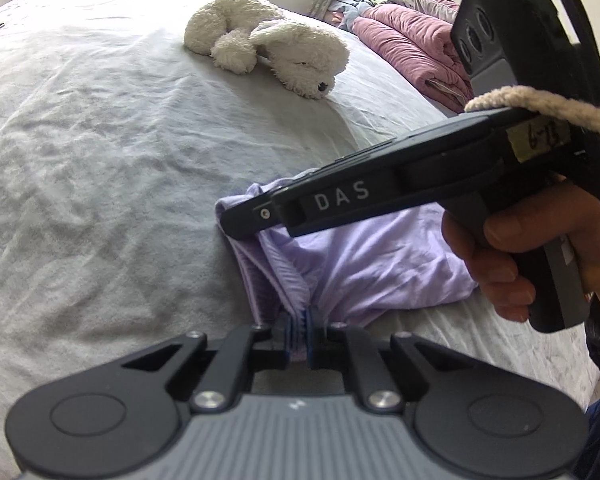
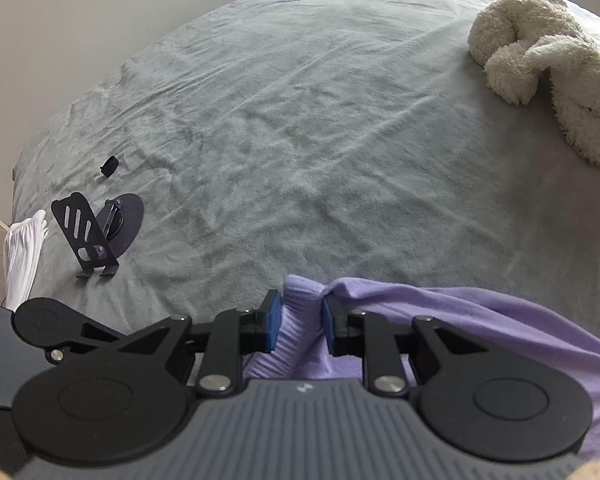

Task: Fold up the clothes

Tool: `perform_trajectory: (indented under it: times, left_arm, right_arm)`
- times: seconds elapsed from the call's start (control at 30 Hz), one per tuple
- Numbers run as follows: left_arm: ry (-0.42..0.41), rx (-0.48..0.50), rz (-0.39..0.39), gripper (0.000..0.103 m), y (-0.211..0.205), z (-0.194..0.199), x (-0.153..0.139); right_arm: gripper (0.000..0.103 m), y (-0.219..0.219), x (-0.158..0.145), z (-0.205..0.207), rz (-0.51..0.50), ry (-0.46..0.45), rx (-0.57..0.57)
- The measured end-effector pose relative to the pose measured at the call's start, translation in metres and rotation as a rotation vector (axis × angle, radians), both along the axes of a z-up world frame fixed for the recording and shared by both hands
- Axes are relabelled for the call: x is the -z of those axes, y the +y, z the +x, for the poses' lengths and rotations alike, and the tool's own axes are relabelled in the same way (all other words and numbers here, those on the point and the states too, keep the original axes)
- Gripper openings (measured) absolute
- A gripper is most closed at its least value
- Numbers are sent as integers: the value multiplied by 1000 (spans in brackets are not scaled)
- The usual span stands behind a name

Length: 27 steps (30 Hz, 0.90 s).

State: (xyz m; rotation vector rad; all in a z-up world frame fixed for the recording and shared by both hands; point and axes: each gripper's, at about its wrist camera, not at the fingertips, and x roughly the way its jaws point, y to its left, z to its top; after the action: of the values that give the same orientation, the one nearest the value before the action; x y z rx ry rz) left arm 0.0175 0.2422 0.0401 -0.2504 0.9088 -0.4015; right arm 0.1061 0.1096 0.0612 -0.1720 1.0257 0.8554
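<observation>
Wrinkled grey bedding covers the bed (image 2: pixel 300 128), where a lilac ribbed-edge cotton garment (image 1: pixel 364 264) lies bunched near its front edge. Left gripper (image 1: pixel 299 330) is clamped on the garment's ribbed hem; right gripper (image 2: pixel 299 326) pinches another ribbed fold. White plush dog (image 1: pixel 268 40) lies beyond.

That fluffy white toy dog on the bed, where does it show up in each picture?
Left wrist view: white toy dog at upper centre, on the grey bedspread.
Right wrist view: upper right edge.
Shared landmark: the lilac garment, nearer the cameras than the dog.
</observation>
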Motion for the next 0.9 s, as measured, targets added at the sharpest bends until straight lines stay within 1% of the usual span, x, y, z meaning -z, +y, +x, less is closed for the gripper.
perform_trajectory:
  times: [0.17,0.2,0.3,0.4,0.5,0.57,0.7,0.73,0.8,0.83,0.9]
  left_arm:
    - [15,-2,-39,7,8,1,1]
    - [21,-6,-50,8,9,1,2]
    - [26,-11,-62,12,11,1,1]
    - [18,-16,-73,18,15,-2,-2]
    - [1,-32,-75,19,23,-4,-7]
    - [-11,-49,-80,19,30,-6,-10]
    - [-28,-126,-82,19,44,-7,-14]
    - [-36,-145,-94,21,45,-6,-15]
    - [-46,-174,-133,26,43,-2,-17]
    - [-50,-177,-156,27,40,-1,-19]
    - [-56,-181,-201,34,31,2,-21]
  right_arm:
    - [23,-4,2,3,33,35,12]
    - [30,-5,5,4,43,47,15]
    - [33,-12,3,5,105,66,40]
    - [33,-26,-12,2,191,49,60]
    - [33,-41,-22,0,215,24,78]
    - [33,-51,-26,-3,197,-3,95]
    - [33,-91,-32,-16,212,-40,157]
    - [33,-106,-33,-21,222,-47,181]
    - [33,-140,-34,-32,234,-62,230]
    - [33,-156,-33,-38,228,-74,254]
    - [33,-189,-28,-48,204,-86,303]
